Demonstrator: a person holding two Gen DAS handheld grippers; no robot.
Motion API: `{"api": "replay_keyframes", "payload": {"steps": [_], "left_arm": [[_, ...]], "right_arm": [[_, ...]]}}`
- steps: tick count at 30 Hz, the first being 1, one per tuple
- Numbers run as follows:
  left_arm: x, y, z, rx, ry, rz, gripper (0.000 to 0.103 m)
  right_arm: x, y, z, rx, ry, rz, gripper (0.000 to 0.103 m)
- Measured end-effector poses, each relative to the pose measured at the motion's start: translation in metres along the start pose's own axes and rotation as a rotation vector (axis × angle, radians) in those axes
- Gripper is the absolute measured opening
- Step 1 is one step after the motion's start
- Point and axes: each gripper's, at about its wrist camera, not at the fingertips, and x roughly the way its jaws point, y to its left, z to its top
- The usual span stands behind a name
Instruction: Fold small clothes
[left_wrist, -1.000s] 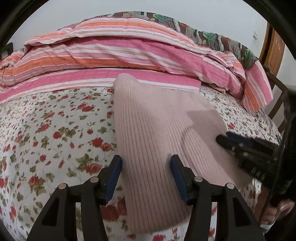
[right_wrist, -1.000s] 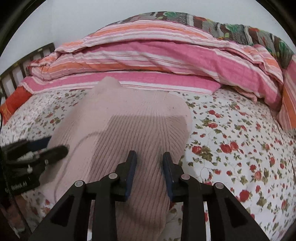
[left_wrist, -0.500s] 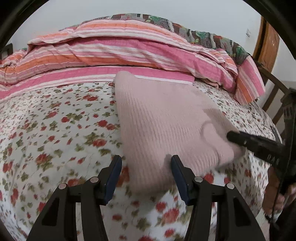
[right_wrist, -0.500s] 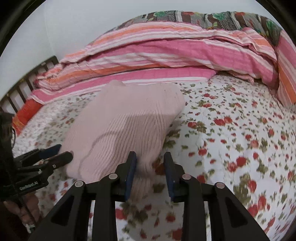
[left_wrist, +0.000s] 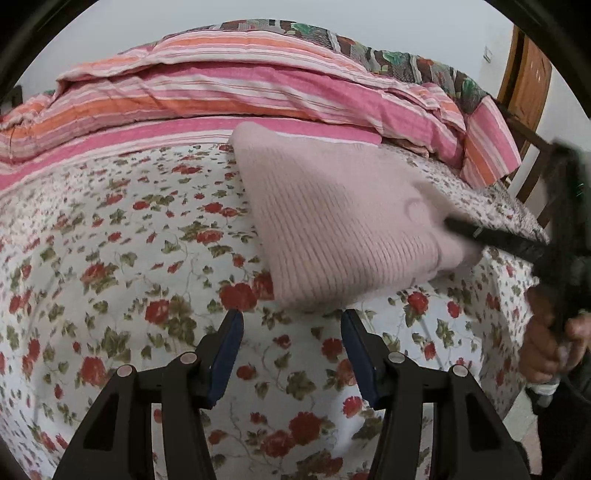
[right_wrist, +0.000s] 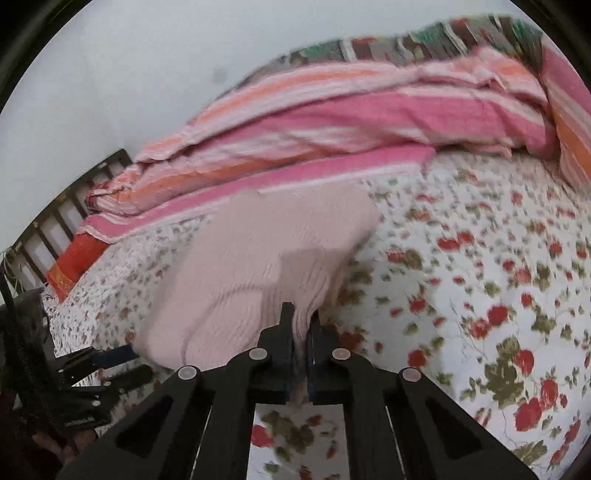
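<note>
A pale pink ribbed knit garment (left_wrist: 332, 221) lies folded on the flowered bedsheet (left_wrist: 129, 258). My left gripper (left_wrist: 291, 325) is open and empty, just short of the garment's near edge. My right gripper (right_wrist: 301, 321) is shut on the garment's near corner (right_wrist: 303, 310), which is lifted off the sheet. The garment also shows in the right wrist view (right_wrist: 258, 266). The right gripper shows in the left wrist view (left_wrist: 465, 230), pinching the garment's right corner. The left gripper shows at the lower left of the right wrist view (right_wrist: 122, 363).
A pink and orange striped quilt (left_wrist: 240, 92) is heaped along the back of the bed. A dark slatted bed frame (right_wrist: 48, 229) stands at the left in the right wrist view. A wooden door (left_wrist: 524, 85) and chair frame are at the right.
Both grippers have pulled back toward the bed's near edge. My right gripper has shut on the garment's near corner and lifted it. The left gripper has stayed open.
</note>
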Motion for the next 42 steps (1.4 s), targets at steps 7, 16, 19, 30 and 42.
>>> {"api": "replay_keyframes", "payload": {"steps": [7,16,19,30,42], "left_arm": [[-0.019,0.009,0.006,-0.053,-0.077,-0.014,0.053],[0.010,0.007,0.064,-0.094,-0.107,0.059,0.052],[0.032,0.011,0.083,-0.113,-0.075,0.071,0.054],[0.058,0.016,0.106,-0.088,-0.055,0.075,0.056],[0.080,0.016,0.104,-0.090,-0.041,0.101,0.056]], "right_arm": [[-0.011,0.004,0.004,-0.018,-0.025,-0.043,0.033],[-0.002,0.022,0.039,-0.095,-0.083,-0.059,0.039],[0.018,0.021,0.043,-0.117,-0.038,-0.112,0.039],[0.031,0.010,0.059,-0.068,-0.037,-0.127,0.046],[0.050,0.005,0.057,-0.082,-0.010,-0.165,0.046]]}}
